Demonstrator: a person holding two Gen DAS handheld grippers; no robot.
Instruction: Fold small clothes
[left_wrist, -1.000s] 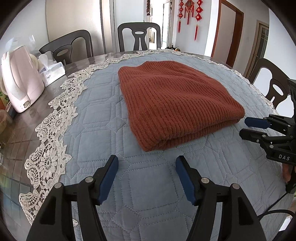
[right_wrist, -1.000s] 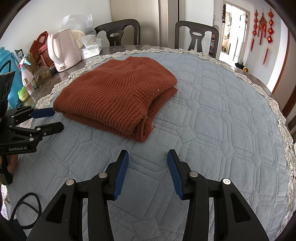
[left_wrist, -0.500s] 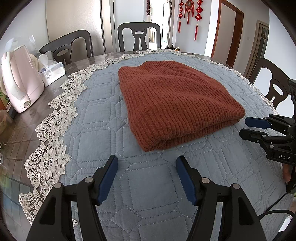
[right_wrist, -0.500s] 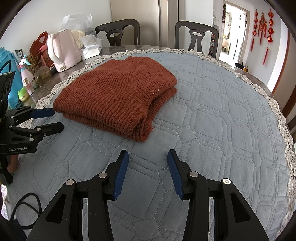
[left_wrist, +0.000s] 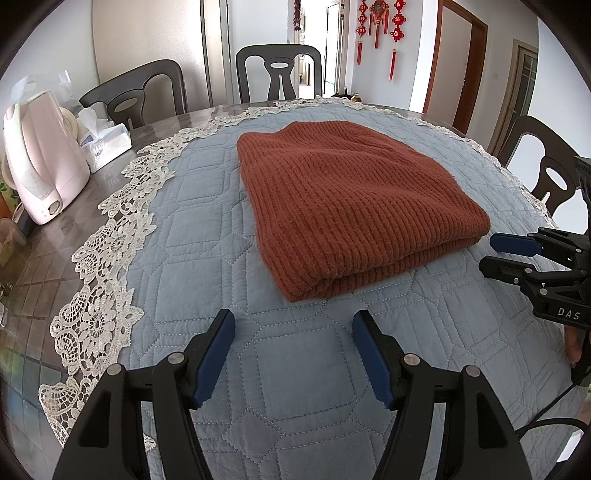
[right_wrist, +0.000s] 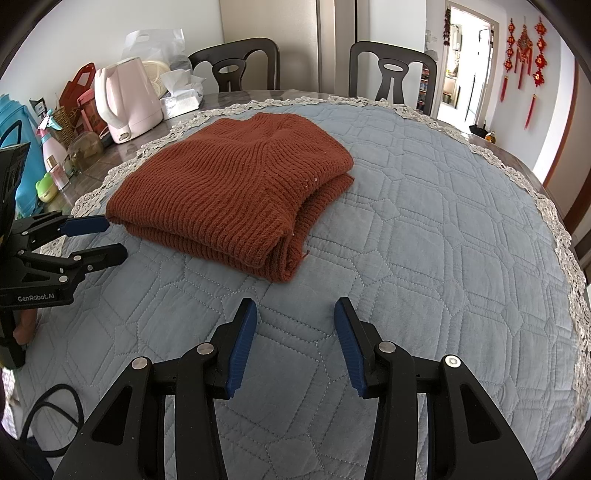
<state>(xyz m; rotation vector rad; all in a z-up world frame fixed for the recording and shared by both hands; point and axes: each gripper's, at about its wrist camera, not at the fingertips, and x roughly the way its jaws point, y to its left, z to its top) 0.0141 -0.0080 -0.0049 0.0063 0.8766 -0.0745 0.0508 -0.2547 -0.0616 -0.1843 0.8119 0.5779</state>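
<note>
Resting folded on the pale blue quilted table cover (left_wrist: 303, 380), the rust-red ribbed knit sweater (left_wrist: 343, 206) is seen as a thick rectangular stack of several layers, its nearest corner just ahead of both claws. The knit is judged soft, limp and moderately heavy for clothing; it should drape and sag when lifted, and the coarse ribbing should offer good friction, so slipping is judged unlikely. Layers may slide apart if only the top one is pinched. Hold is best taken at the stacked edges near the front corners (right_wrist: 284, 266), all layers being caught together.

The left gripper (left_wrist: 293, 325) is released, jaws spread wide, nothing between them, hovering over the cover just short of the sweater. The right gripper (right_wrist: 295, 314) is likewise released and empty, near the sweater's other front corner. Neither is touching the cloth.

Containers, off the cover on the dark table: a pale pink electric kettle (right_wrist: 127, 101), lid closed, contents not visible; a white tissue box (left_wrist: 107, 144) with a tissue protruding; a translucent plastic carrier bag (right_wrist: 155, 46), contents unclear. Small bottles beside the kettle are too small to identify.
</note>
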